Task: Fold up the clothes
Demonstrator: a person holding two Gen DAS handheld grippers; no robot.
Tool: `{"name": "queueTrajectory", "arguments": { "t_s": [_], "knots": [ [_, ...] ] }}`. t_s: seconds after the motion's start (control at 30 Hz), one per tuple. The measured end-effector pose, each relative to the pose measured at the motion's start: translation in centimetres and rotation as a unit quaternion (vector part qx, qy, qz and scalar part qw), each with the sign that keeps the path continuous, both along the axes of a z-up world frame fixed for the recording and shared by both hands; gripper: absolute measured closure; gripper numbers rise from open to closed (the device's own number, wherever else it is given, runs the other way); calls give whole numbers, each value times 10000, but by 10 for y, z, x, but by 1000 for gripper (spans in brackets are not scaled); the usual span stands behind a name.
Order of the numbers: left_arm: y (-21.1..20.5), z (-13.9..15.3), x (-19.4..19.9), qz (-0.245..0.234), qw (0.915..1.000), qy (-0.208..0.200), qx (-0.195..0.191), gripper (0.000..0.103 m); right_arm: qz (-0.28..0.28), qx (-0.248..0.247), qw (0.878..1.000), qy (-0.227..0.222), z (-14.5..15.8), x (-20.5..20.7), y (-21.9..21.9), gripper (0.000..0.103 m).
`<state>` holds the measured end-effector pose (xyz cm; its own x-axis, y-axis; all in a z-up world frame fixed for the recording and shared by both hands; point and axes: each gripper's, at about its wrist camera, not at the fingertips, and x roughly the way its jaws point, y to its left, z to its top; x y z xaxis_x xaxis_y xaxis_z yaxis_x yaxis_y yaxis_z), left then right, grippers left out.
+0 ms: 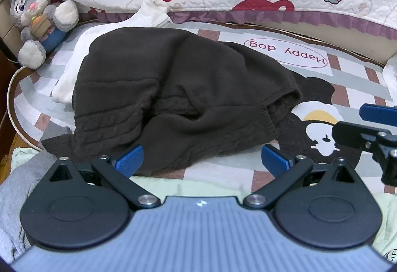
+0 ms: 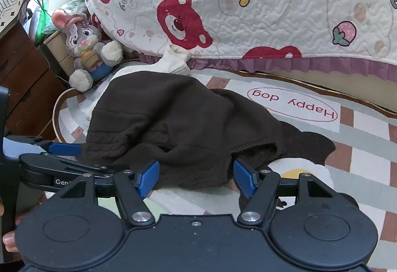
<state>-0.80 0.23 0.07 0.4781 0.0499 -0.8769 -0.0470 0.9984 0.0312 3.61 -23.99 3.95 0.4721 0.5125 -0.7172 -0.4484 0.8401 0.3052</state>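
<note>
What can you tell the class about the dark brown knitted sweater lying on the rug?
The dark brown knitted sweater is a soft, thick knit with cable-pattern bands and ribbed edges. It lies crumpled in a heap, not yet folded, with one ribbed opening gaping toward the right. It rests on the striped cartoon-print rug, partly covering a white garment beneath it. Neither claw grips it; both stand open at its near edge.

The dark brown sweater (image 1: 173, 98) hides most of a white garment (image 1: 153, 11) beneath it.
</note>
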Motion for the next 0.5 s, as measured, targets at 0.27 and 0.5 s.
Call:
{"name": "queueTrajectory", "arguments": {
  "t_s": [0.27,0.5],
  "knots": [
    [1,0,1,10,10000,28,-15,0,-6,5,10000,18,-1,-1,0,32],
    [2,0,1,-7,10000,19,-8,0,-6,14,10000,31,0,0,0,32]
  ]
}}
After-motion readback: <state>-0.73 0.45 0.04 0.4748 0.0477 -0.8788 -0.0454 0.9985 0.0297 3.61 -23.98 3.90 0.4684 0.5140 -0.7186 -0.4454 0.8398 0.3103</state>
